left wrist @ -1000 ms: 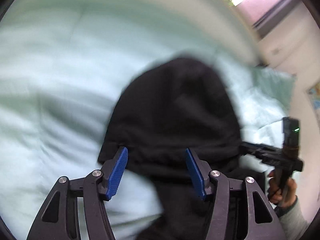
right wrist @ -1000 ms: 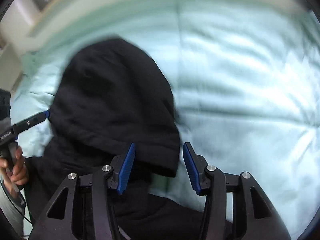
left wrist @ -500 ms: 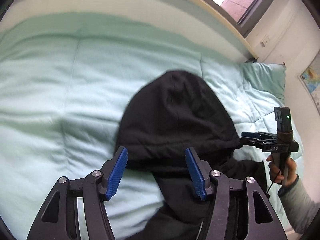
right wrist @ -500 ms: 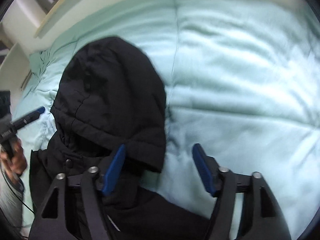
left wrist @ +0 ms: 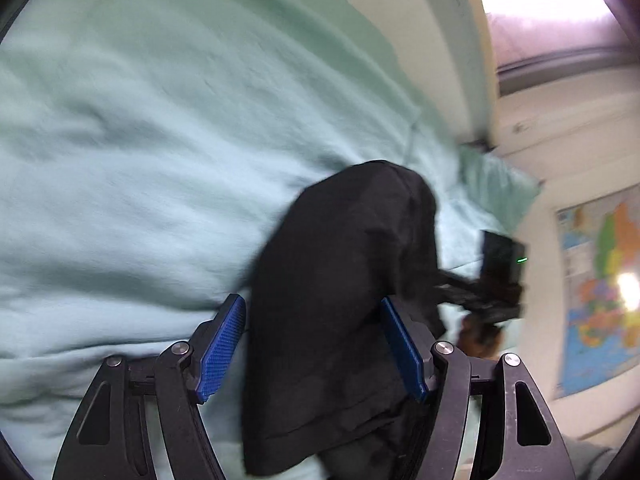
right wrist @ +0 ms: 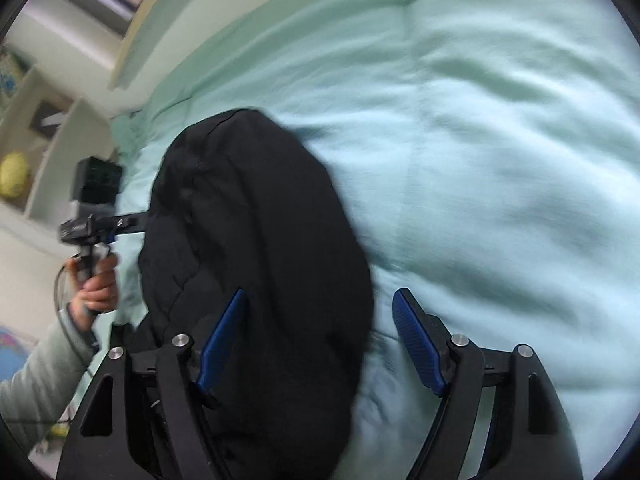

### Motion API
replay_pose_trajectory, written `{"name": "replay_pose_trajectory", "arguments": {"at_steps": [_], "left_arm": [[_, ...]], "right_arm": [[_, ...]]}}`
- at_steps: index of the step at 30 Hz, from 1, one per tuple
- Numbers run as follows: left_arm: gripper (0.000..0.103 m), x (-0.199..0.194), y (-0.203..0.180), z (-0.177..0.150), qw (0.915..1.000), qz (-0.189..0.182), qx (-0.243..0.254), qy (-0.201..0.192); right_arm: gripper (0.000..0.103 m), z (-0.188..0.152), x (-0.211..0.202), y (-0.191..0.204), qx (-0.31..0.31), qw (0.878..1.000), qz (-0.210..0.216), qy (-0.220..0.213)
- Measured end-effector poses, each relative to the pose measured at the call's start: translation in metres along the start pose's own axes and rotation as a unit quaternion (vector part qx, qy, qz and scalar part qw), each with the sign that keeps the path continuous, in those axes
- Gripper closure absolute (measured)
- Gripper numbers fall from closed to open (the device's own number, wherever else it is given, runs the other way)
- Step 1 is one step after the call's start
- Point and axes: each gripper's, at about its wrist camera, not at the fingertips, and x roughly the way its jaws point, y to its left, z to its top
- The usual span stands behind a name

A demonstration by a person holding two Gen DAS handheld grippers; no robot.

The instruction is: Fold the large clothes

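Black padded hooded jacket (left wrist: 340,280) is laid on a pale green quilt (left wrist: 140,140), hood end pointing away from both cameras. In the left wrist view the left gripper (left wrist: 314,346) is spread around the hood, blue pads (left wrist: 222,346) clear of the fabric on both sides, jaws opening. In the right wrist view the right gripper (right wrist: 320,344) is set over the hood's right edge (right wrist: 352,300): one pad is seen against black cloth, the other over bare quilt, no pinch made, jaws closing. Each gripper is seen from the other's camera, held by a hand (right wrist: 96,284) beside the jacket. A wall map (left wrist: 600,288) is seen at right, blurred.
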Motion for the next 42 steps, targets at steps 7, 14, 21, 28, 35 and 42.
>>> {"name": "replay_pose_trajectory", "arguments": {"at_steps": [7, 14, 21, 28, 35, 42], "left_arm": [[0.087, -0.012, -0.053, -0.035, 0.9922, 0.051, 0.108, -0.036], [0.087, -0.094, -0.171, -0.131, 0.9585, 0.091, 0.254, -0.091], [0.083, -0.14, -0.241, -0.295, 0.9239, 0.164, 0.331, -0.101], [0.078, -0.121, -0.133, -0.413, 0.9354, 0.323, 0.143, -0.021], [0.079, -0.21, -0.161, -0.412, 0.9517, 0.259, 0.081, -0.144], [0.076, -0.199, -0.231, -0.345, 0.9622, 0.148, 0.14, -0.181]], "right_arm": [[0.079, 0.0, -0.002, 0.058, -0.063, 0.997, -0.031, -0.026], [0.082, -0.078, -0.113, 0.173, -0.181, 0.972, -0.103, -0.108], [0.084, -0.221, -0.161, 0.272, -0.242, 0.923, -0.251, -0.161], [0.083, -0.324, -0.123, 0.253, -0.148, 0.946, -0.285, -0.035], [0.065, -0.298, -0.163, 0.269, -0.105, 0.961, -0.246, -0.074], [0.051, -0.211, -0.13, 0.322, -0.116, 0.966, -0.209, -0.101]]}}
